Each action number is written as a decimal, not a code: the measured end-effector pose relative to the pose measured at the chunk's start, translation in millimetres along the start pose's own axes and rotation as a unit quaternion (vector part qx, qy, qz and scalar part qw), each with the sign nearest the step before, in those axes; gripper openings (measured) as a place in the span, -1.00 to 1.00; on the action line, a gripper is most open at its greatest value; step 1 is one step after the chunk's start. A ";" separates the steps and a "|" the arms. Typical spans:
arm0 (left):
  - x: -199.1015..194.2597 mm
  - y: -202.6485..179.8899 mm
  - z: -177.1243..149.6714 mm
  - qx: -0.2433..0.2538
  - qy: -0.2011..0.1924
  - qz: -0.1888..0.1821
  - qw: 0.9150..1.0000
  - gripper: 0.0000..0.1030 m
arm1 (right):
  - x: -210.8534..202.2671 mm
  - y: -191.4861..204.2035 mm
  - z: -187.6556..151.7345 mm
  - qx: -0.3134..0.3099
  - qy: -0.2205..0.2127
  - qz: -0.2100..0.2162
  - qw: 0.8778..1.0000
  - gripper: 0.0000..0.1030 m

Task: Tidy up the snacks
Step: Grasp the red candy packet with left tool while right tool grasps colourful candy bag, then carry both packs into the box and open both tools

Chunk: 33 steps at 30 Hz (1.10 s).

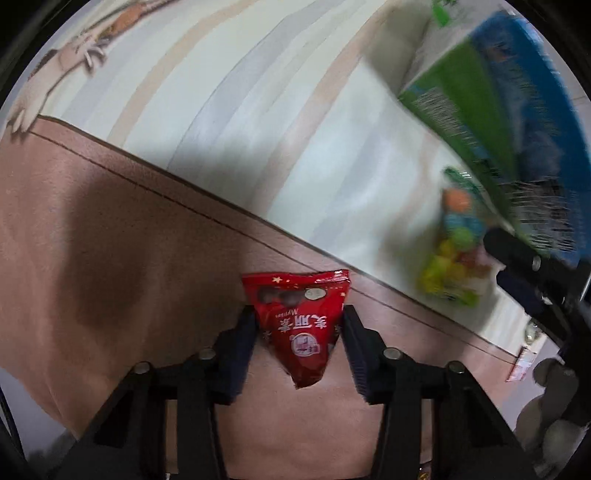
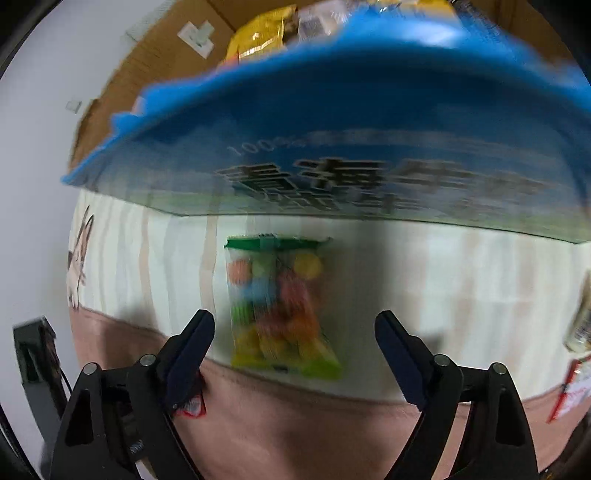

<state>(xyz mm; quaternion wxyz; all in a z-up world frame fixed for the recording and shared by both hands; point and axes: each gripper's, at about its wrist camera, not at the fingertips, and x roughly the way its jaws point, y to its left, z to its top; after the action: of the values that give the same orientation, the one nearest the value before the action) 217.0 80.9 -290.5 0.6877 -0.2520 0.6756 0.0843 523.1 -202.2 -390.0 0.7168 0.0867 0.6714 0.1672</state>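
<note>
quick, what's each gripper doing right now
left gripper: shut on the red snack packet.
right gripper: jaws open, holding nothing, with the colourful candy bag lying ahead.

— Red snack packets? One, clamped between the fingers of the left gripper.

— Bags of coloured candies? One, lying flat on the striped cloth.

— Blue and green cartons? One, blurred, filling the top of the right wrist view.

— Yellow packets? One, behind the carton, inside one cardboard box.

— Clear wrappers beside it? One at least; too blurred to count further.

— Grippers? Two: left one as said, right gripper with fingers spread wide.

— Fingers per gripper? Two.

— Small items at the right edge? One or two, cannot tell.
</note>
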 end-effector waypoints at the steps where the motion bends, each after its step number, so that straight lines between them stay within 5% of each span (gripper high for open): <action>1: 0.5 1.0 0.0 0.001 -0.002 0.001 1.000 -0.19 | 4.3 3.8 2.1 -0.003 -0.011 -0.012 1.000 0.58; 5: -2.0 -0.2 -3.4 0.012 -0.008 0.010 1.000 -0.19 | 15.1 21.8 1.7 -0.040 -0.018 -0.034 0.998 0.01; 14: -1.7 -8.9 -31.3 0.046 0.010 0.016 0.999 -0.19 | 6.6 -10.9 -54.9 -0.048 0.035 -0.049 0.997 -0.01; 18: 8.6 -22.3 -55.1 0.081 0.037 0.014 0.996 -0.18 | 0.3 -48.2 -90.6 0.008 0.055 -0.037 0.998 -0.01; 23: 28.4 -37.4 -60.4 0.099 0.066 0.013 0.993 0.14 | 6.0 -70.4 -100.2 0.075 0.083 0.010 0.994 0.26; 26: 36.2 -48.9 -51.8 0.112 0.076 0.022 0.991 0.17 | 11.6 -68.1 -100.4 0.087 0.086 0.014 0.992 0.37; 29: 38.8 -54.7 -49.0 0.124 0.073 0.031 0.989 0.13 | 20.8 -55.2 -103.0 0.079 0.087 0.001 0.993 0.43; 30: 39.1 -57.1 -50.6 0.127 0.069 0.038 0.989 -0.06 | 23.4 -49.6 -105.1 0.072 0.084 -0.011 0.994 0.43; 33: 35.6 -68.5 -56.4 0.126 0.058 0.042 0.989 -0.25 | 30.4 -36.9 -113.4 0.047 0.066 -0.061 0.995 0.09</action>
<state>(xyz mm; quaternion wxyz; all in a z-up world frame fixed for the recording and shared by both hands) 200.8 -11.8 -306.9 0.6695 -0.1397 0.7295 0.0124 416.5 -237.0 -440.7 0.6748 0.0677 0.7284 0.0972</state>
